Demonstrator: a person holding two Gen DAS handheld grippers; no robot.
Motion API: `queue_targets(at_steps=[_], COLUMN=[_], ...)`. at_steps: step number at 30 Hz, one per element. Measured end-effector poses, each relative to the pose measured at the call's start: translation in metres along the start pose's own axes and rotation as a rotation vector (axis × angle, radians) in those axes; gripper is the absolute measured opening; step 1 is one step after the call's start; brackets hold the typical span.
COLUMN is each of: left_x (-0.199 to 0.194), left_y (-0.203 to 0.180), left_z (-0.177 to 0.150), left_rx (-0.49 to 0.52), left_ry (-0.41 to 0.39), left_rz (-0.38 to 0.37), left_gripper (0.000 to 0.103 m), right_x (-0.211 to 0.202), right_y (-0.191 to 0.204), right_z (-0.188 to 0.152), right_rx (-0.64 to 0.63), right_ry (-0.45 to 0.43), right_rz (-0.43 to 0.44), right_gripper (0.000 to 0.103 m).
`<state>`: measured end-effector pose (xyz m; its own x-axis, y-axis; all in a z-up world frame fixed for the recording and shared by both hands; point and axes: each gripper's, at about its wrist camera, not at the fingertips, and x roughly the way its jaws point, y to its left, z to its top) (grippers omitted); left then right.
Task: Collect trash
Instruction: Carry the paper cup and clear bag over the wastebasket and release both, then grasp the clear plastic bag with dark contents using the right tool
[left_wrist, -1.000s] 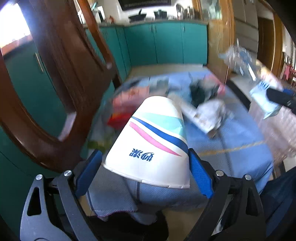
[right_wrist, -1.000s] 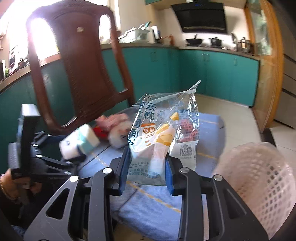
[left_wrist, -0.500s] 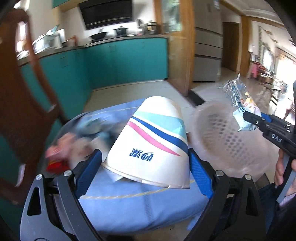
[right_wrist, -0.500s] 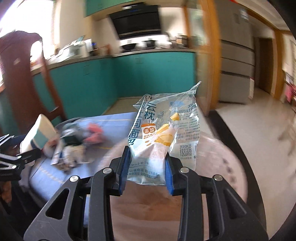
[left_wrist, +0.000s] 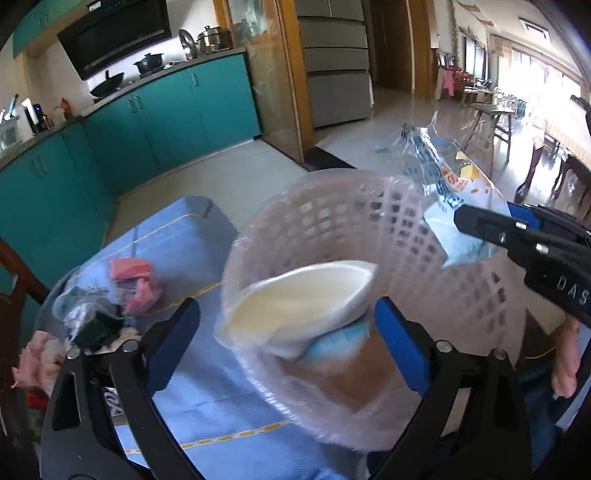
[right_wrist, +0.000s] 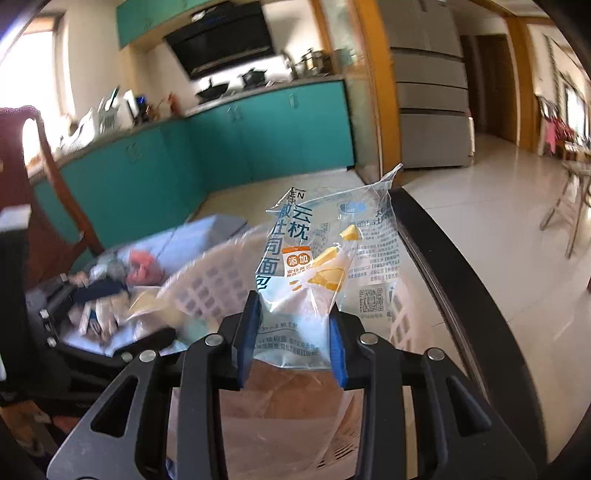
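- Your left hand-held gripper (left_wrist: 288, 336): jaws opening, crumpled white paper cup (left_wrist: 295, 314) loose between them, dropping into the pale perforated plastic basket (left_wrist: 369, 221) ahead.
- Your right hand-held gripper (right_wrist: 293, 336): clenched on the clear printed bread wrapper (right_wrist: 325, 258), above the basket.
- Left: mixed wrappers (left_wrist: 110, 306) on the blue-covered desk (left_wrist: 221, 406), left of your left hand-held gripper.

I count one pale pink plastic lattice basket (left_wrist: 369, 221). One crushed white paper cup (left_wrist: 295, 306) is tipped inside it. One clear printed plastic bread wrapper (right_wrist: 317, 266) is up over the rim. On my blue tablecloth (left_wrist: 177, 243) I make out one pink packet (left_wrist: 131, 280) and one dark crumpled wrapper (left_wrist: 96, 325); the rest of that heap is too blurred to count. One brown wooden chair (right_wrist: 33, 177). Two black grippers with blue pads: left gripper (left_wrist: 288, 339), right gripper (right_wrist: 291, 332).
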<state>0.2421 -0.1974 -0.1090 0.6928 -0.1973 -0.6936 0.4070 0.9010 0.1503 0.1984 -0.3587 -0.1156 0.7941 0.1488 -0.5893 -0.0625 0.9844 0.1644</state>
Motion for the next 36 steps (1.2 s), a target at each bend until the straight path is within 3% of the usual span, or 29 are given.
queue_targets(at_steps=[5,8,16,21,26,28,31,36], left_x=[-0.016,-0.031,-0.074,-0.094,-0.103,-0.108,-0.114,-0.114], left_y=[0.042,0.078,0.159,0.192,0.206,0.208,0.217,0.222], left_z=[-0.019,-0.038,-0.082,-0.108,-0.126,-0.132,-0.145,-0.154], left_rx=[-0.126,-0.238,-0.408,-0.495,-0.506,-0.517,-0.554,-0.570], left_ry=[0.008,0.009,-0.003,0.023,0.065,0.081,0.111,0.147], left_rz=[0.083,0.127,0.315,0.362,0.411,0.424,0.413,0.411], left_gripper=[0.099,0.099,0.099,0.099,0.098,0.098,0.098,0.098], right_x=[0.005,0.001,-0.001,0.039,0.079,0.095,0.122,0.143], right_y=[0.016,0.023,0.053,0.129,0.217,0.239,0.266,0.272], right_z=[-0.004,-0.003,0.017,0.059,0.060,0.052,0.041,0.032], right_rx=[-0.068,-0.081,-0.040,-0.085,-0.245,-0.288,-0.381,-0.384], right_ry=[0.041,0.023,-0.045,0.046,0.099,0.135,0.188,0.241], right_rz=[0.012,0.018,0.104,0.320,0.412,0.420,0.360,0.341], right_gripper=[0.070,0.081,0.081,0.076,0.075,0.075,0.076,0.076])
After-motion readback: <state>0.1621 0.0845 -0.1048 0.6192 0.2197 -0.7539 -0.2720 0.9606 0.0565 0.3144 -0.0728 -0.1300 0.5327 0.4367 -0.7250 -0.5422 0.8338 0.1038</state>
